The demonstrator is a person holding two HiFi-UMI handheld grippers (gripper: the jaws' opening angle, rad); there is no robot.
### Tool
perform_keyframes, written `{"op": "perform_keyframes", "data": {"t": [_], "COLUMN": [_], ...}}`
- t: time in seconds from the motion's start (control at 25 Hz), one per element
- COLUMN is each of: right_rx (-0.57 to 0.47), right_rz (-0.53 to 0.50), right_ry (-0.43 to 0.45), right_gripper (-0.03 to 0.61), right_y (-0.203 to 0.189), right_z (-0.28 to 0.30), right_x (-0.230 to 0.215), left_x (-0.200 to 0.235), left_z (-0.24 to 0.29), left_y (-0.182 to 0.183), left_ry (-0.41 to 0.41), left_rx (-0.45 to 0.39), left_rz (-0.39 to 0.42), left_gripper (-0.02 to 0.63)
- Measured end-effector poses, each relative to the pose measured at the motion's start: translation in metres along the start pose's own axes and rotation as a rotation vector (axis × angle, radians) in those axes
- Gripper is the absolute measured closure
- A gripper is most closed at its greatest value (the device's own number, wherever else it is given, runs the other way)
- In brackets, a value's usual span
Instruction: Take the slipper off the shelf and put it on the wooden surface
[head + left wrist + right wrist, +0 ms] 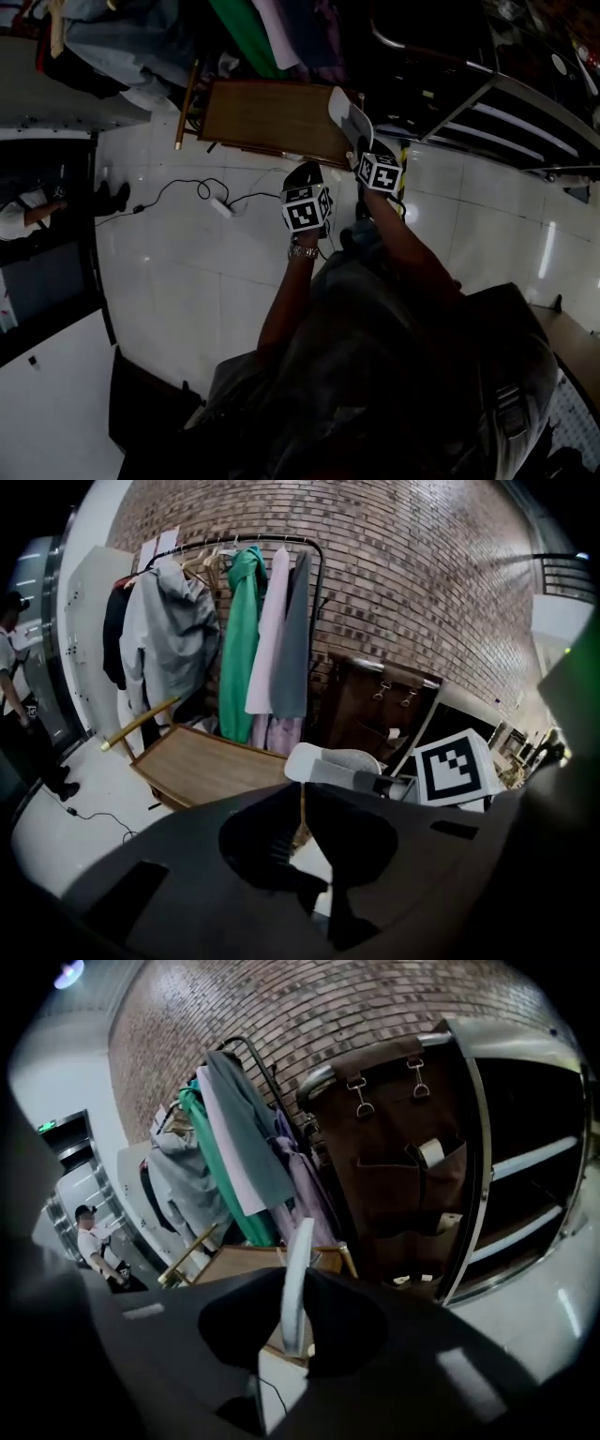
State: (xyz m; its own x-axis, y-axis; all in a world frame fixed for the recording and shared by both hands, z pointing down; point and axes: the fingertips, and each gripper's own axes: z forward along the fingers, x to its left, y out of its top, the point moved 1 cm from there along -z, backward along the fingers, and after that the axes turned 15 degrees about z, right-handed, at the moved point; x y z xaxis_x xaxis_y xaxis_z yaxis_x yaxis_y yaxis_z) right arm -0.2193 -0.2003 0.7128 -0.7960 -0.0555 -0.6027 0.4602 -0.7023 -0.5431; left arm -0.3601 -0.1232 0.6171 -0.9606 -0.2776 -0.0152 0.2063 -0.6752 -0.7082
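The white slipper [345, 116] is held up in the air, with my right gripper [363, 148] shut on its heel end. Its toe reaches over the right edge of the wooden surface [272, 117], a low brown platform on the tiled floor. In the right gripper view the slipper [298, 1279] stands edge-on between the jaws of my right gripper [298, 1321], with the wooden surface [246, 1264] beyond it. My left gripper [307, 176] hovers just left of the right one, shut and holding nothing. The left gripper view shows my left gripper [302, 803], the slipper [330, 761] and the wooden surface [202, 766].
A clothes rack [234, 639] with hanging garments stands behind the platform against a brick wall. A metal shelf unit [506, 112] is at the right. A cable with a power strip [221, 207] lies on the floor. A person [28, 216] stands at the far left.
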Motion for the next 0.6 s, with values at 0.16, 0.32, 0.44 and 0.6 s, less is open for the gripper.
{"op": "perform_keyframes", "data": {"t": [0.16, 0.32, 0.44, 0.6], "right_rx": [-0.021, -0.053, -0.049, 0.141], "right_rz": [0.082, 0.092, 0.102, 0.232], "right_ry": [-0.085, -0.171, -0.255, -0.250], "right_gripper": [0.520, 0.514, 0.511, 0.446], "right_y": [-0.001, -0.015, -0.039, -0.111], "right_z": [0.045, 0.063, 0.067, 0.083], "right_x": [0.009, 0.021, 0.026, 0.040], "left_x": [0.049, 0.076, 0.092, 0.113], "left_z": [-0.001, 0.005, 0.009, 0.005], "left_y": [-0.007, -0.017, -0.019, -0.029], "left_ry": [0.047, 0.015, -0.044, -0.131], "left_rx": [0.018, 0.034, 0.021, 0.011], "left_rz": [-0.053, -0.050, -0.023, 0.008], "left_gripper": [0.595, 0.595, 0.595, 0.595]}}
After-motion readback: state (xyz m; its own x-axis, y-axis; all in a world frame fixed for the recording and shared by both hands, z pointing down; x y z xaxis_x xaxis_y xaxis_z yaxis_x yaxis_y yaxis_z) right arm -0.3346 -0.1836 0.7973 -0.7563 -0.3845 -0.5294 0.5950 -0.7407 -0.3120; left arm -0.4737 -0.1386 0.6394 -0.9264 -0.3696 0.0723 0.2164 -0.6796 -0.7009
